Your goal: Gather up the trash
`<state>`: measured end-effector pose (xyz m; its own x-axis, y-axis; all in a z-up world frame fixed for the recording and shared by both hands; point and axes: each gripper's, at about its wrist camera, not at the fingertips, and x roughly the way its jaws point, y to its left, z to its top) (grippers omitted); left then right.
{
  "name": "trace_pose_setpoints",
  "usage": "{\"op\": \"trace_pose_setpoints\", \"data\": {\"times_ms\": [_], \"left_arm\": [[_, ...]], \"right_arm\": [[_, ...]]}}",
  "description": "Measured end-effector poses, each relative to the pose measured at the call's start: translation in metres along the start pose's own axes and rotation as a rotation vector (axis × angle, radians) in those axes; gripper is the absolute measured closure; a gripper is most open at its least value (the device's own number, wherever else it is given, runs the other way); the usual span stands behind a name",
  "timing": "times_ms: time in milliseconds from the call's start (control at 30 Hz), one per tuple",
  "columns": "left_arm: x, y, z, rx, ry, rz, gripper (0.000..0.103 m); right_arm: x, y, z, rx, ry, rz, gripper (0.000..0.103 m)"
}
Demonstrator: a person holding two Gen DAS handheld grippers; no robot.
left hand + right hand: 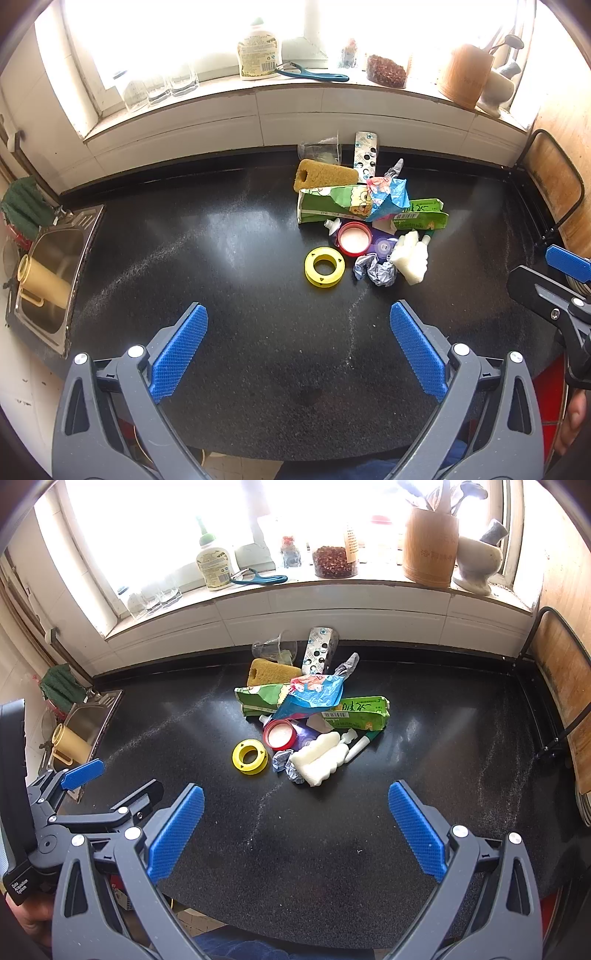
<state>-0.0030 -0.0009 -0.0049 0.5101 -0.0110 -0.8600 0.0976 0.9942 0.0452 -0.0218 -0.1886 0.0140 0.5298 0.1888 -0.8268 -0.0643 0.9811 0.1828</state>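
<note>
A pile of trash (306,716) is lying on the black bench (424,746) near the back wall, with a yellow ring (250,756) and a white foam piece (320,758) sitting at its near edge. Both the left gripper (298,334) and the right gripper (295,812) are hovering well short of it, fingers spread wide and gripping nothing. A steel sink (51,273) is lying off to the left.

Steel sink (55,251) at counter's left; soap bottle (258,51), peeler (314,74), wooden utensil holder (430,550) on windowsill.
</note>
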Motion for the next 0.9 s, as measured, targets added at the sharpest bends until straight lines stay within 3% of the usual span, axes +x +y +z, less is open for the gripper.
{"op": "trace_pose_setpoints", "data": {"times_ms": [900], "left_arm": [[0.0029, -0.0052, -0.0049, -0.001, 0.009, -0.001, 0.007]], "right_arm": [[0.0028, -0.0035, 0.0026, 0.003, 0.008, 0.002, 0.006]]}}
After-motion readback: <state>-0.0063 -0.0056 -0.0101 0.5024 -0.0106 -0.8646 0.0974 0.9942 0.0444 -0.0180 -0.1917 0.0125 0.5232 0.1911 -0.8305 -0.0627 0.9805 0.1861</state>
